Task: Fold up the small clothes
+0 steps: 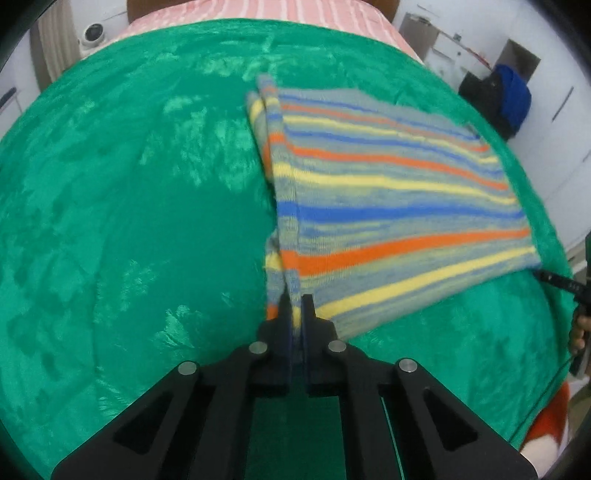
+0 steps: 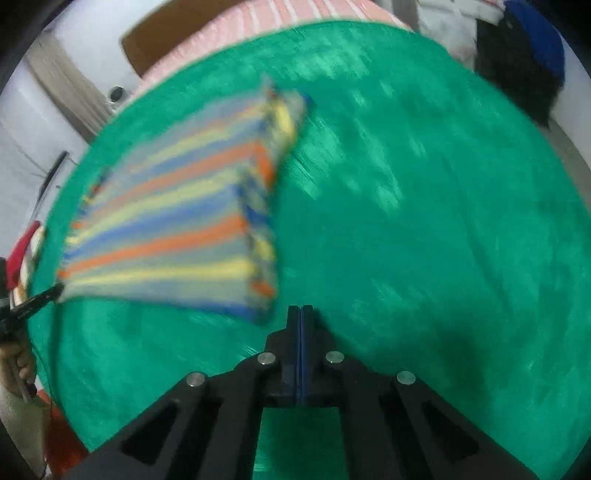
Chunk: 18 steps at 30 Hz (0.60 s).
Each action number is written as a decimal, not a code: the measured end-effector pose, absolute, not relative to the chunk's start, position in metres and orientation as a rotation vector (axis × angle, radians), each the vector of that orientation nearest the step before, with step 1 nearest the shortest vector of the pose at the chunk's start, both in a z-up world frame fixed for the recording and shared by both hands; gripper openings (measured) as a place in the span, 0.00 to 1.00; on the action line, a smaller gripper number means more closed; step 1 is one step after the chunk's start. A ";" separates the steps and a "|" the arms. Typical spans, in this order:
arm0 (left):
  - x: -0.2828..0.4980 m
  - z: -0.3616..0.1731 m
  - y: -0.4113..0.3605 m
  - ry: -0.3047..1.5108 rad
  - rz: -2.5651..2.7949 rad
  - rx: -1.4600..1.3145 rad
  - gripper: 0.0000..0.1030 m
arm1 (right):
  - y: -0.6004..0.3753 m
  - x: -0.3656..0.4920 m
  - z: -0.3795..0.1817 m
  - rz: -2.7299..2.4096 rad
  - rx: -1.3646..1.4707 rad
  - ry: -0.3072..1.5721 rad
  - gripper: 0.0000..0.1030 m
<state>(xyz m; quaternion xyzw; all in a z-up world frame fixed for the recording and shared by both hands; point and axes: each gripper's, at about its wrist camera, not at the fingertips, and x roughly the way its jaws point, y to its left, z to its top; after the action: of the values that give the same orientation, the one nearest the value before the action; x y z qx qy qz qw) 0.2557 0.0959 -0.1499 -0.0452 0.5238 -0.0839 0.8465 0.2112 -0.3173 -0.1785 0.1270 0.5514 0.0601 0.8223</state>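
Striped cloth folded on the green blanket, one corner pinched in my left gripper.

My left gripper (image 1: pixel 296 306) is clamped on the near corner of the striped cloth (image 1: pixel 388 206). My right gripper (image 2: pixel 301 314) has its jaws pressed together on nothing, just beside the cloth's blurred near edge. The green blanket (image 1: pixel 129 221) covers the bed. The cloth lies doubled over it, grey with orange, yellow and blue stripes. Beyond are a pink striped sheet (image 1: pixel 258 9) and white walls.
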 end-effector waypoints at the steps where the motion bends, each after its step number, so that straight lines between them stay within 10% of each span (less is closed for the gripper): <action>1: 0.253 -0.148 0.096 1.084 -0.171 -0.091 0.07 | -0.325 0.210 -0.183 0.139 0.335 1.153 0.00; 3: 0.242 -0.143 0.104 1.073 -0.150 -0.145 0.22 | -0.334 0.202 -0.179 0.148 0.389 1.093 0.03; 4: 0.236 -0.143 0.110 1.068 -0.128 -0.172 0.47 | -0.334 0.193 -0.174 0.140 0.367 1.053 0.06; 7: 0.202 -0.128 0.122 0.961 -0.046 -0.172 0.78 | -0.335 0.164 -0.164 0.140 0.325 0.952 0.54; 8: 0.192 -0.126 0.125 0.932 -0.006 -0.149 0.83 | -0.336 0.156 -0.162 0.129 0.319 0.922 0.66; 18: 0.149 -0.178 0.144 0.755 0.238 -0.019 0.97 | -0.332 0.105 -0.181 0.014 0.217 0.755 0.74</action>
<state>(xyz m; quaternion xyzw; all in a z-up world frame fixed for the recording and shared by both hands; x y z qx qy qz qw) 0.1485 0.1437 -0.1777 -0.0092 0.3679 0.1161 0.9225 0.1055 -0.3321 -0.1815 0.1056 0.3681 0.0068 0.9238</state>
